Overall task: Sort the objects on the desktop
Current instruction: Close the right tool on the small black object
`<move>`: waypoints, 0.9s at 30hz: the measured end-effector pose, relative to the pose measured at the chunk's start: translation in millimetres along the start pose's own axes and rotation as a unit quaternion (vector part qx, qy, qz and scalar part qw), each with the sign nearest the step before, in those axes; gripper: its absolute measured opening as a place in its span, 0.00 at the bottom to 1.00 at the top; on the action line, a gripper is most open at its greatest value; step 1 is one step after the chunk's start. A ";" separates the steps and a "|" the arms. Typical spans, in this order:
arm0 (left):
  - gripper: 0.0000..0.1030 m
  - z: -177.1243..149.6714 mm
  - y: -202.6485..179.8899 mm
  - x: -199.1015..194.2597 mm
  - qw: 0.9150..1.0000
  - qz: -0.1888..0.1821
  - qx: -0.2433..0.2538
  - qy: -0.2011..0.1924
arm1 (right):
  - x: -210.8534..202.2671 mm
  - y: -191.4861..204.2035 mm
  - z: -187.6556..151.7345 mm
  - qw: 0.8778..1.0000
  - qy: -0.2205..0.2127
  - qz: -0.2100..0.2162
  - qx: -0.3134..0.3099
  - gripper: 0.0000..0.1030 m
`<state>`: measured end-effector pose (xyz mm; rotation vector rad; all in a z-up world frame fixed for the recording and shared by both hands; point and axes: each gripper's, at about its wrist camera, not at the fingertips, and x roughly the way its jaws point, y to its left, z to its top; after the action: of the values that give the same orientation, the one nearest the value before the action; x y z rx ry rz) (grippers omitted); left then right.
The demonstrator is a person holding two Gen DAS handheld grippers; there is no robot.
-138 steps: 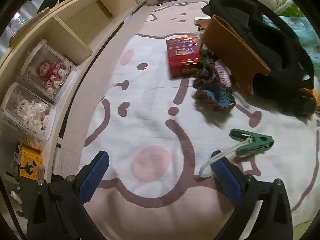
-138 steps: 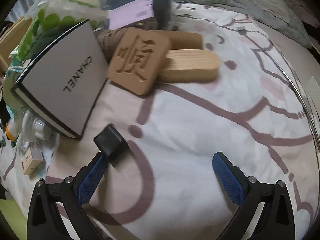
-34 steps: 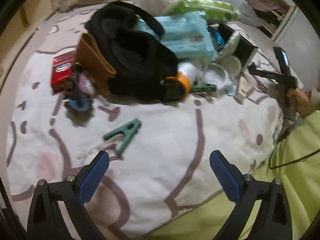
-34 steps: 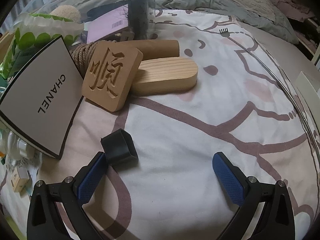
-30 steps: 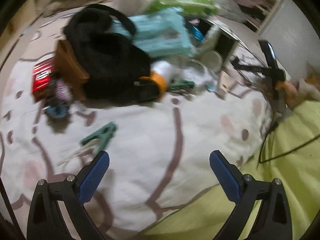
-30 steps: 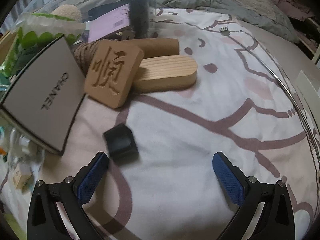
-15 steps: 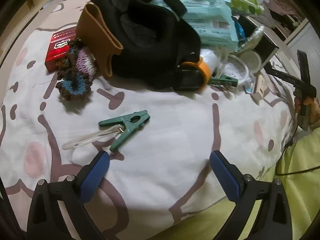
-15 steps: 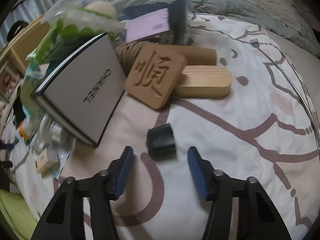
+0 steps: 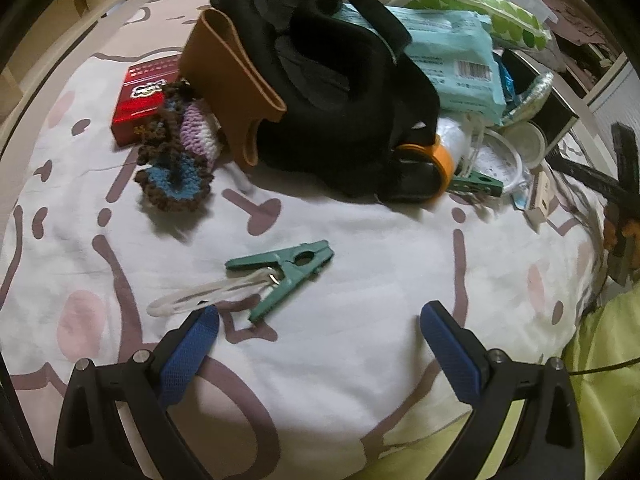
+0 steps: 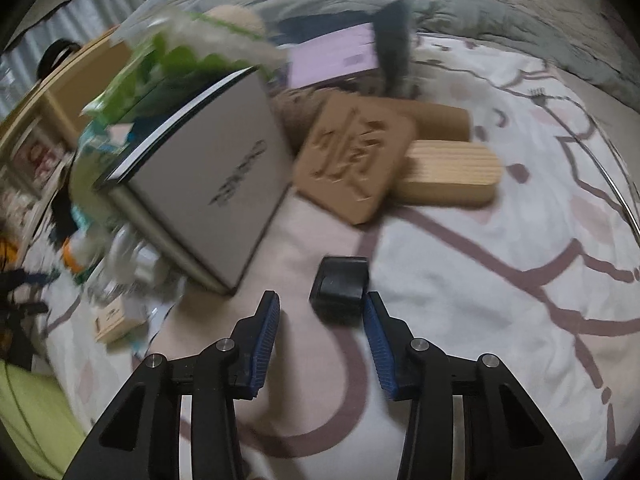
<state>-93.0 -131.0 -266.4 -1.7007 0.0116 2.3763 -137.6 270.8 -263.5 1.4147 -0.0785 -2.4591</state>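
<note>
A small black box (image 10: 340,286) lies on the patterned sheet (image 10: 460,280) between the tips of my right gripper (image 10: 320,310). Its jaws are closing. The right pad sits at the box's edge, while a gap remains on the left side. In the left wrist view a green clothes peg (image 9: 290,266) with a white loop (image 9: 200,298) lies just ahead of my left gripper (image 9: 320,320). That gripper is wide open and holds nothing. Its left fingertip (image 9: 200,328) is close to the loop's end.
A grey-white flat box (image 10: 212,188), a carved wooden block (image 10: 352,164) and a pale wooden piece (image 10: 448,180) lie beyond the black box. A black bag (image 9: 340,92), brown pouch (image 9: 236,76), crochet piece (image 9: 180,160), red box (image 9: 140,104) and teal packet (image 9: 452,60) crowd the far side.
The right jaws have narrowed from wide open, and the black box now lies between their tips instead of by the left finger. The left view has swung, bringing the peg nearer.
</note>
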 end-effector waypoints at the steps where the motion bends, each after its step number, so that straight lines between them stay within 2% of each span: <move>1: 0.98 0.4 1.6 -0.7 1.000 0.007 -0.004 -0.004 | -0.9 3.6 -1.7 1.000 0.001 0.001 -0.008 0.43; 5: 0.99 1.4 7.4 -2.8 1.000 0.018 -0.019 -0.011 | -3.8 10.8 -4.7 1.000 -0.002 -0.009 -0.021 0.43; 11: 0.99 1.2 10.0 -7.3 0.999 0.026 -0.026 -0.017 | 1.2 6.2 -4.0 1.000 0.010 -0.005 0.010 0.43; 16: 0.99 -0.2 7.1 -9.9 0.999 0.031 -0.018 -0.015 | 6.3 -7.6 5.7 0.996 0.015 0.015 0.081 0.43; 19: 0.99 -1.1 6.8 -11.8 0.999 0.032 -0.017 -0.016 | 10.1 -13.9 10.0 0.994 0.014 0.011 0.107 0.43; 22: 0.99 -0.2 4.3 -11.9 0.999 0.041 -0.017 -0.014 | 12.6 -9.8 11.9 0.996 0.012 -0.008 0.091 0.42; 24: 0.99 1.3 1.0 -11.2 0.998 0.053 -0.013 -0.012 | 14.5 -6.1 11.7 0.997 0.013 -0.026 0.074 0.34; 27: 0.99 3.6 -3.6 -9.6 0.997 0.070 -0.008 -0.008 | 13.1 -5.9 10.3 0.997 0.011 -0.027 0.072 0.34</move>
<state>-92.8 -128.6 -255.8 -1.7424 0.1137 2.4953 -153.9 271.7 -270.3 1.5210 -0.2192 -2.5248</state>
